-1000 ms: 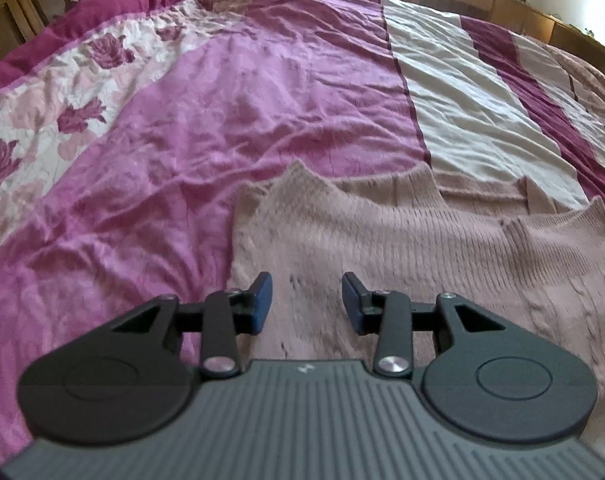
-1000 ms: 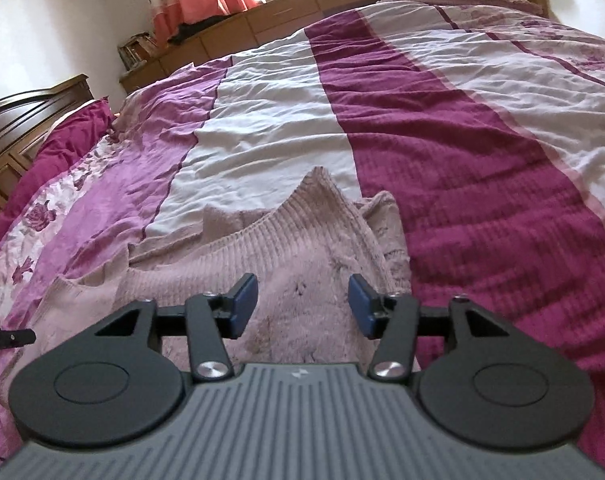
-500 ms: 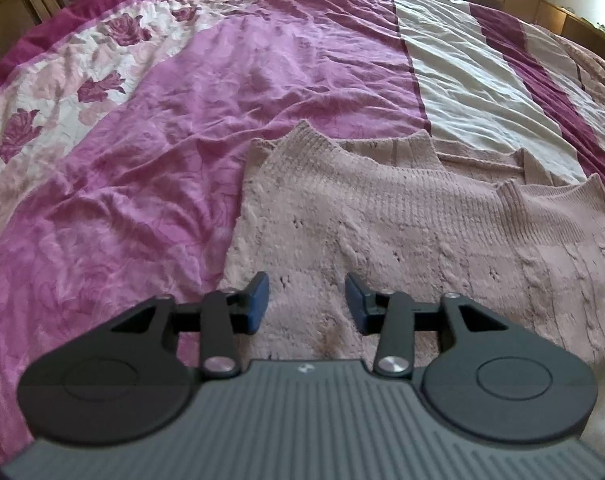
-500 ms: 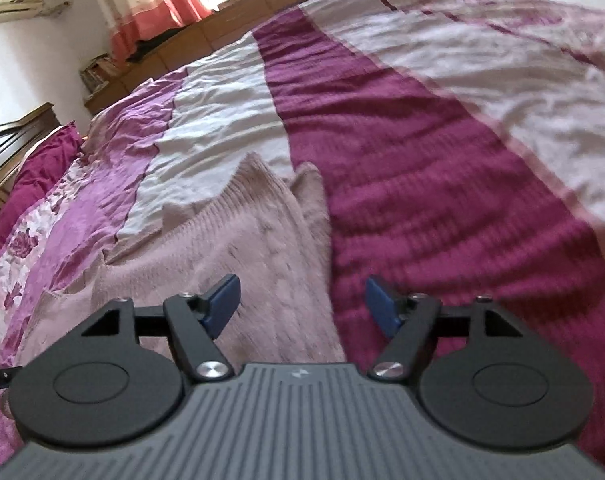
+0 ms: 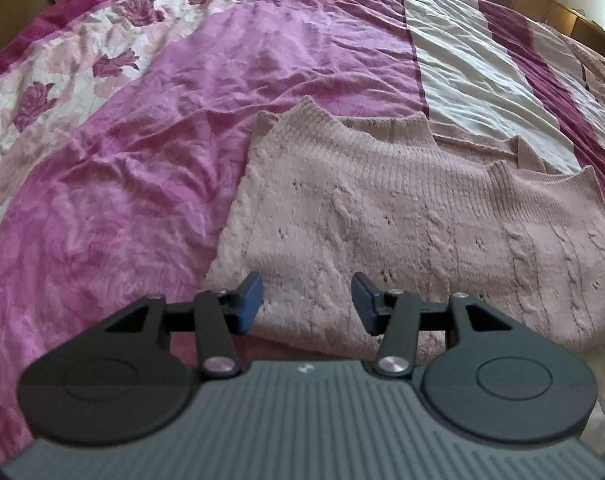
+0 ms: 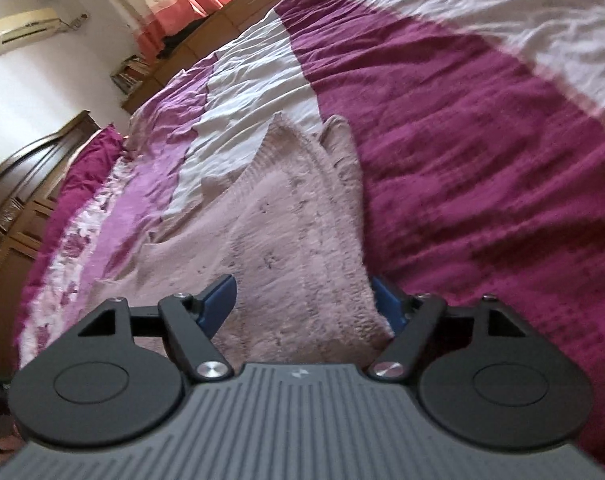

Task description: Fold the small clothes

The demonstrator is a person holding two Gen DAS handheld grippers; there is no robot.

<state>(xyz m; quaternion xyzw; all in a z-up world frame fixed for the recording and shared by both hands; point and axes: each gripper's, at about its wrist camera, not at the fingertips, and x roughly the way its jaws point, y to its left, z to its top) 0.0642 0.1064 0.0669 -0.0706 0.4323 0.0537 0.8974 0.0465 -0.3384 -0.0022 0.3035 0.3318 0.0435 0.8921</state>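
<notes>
- A fold is being set up — the left gripper [image 5: 306,300] is being opened over the near edge of the pink knit sweater [image 5: 402,216], nothing pinched; the right gripper [image 6: 302,304] is being spread around the garment's right edge, unclamped.
- Next, both edges are probably to be gripped and carried across.
- The sweater is lying part-folded mid-frame on the striped bedspread [image 5: 182,92] — cable-knit, soft.

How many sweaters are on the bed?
1. One pink knitted sweater lies folded on the purple striped bedspread, right before both grippers. Another garment could be hidden under it.
</notes>
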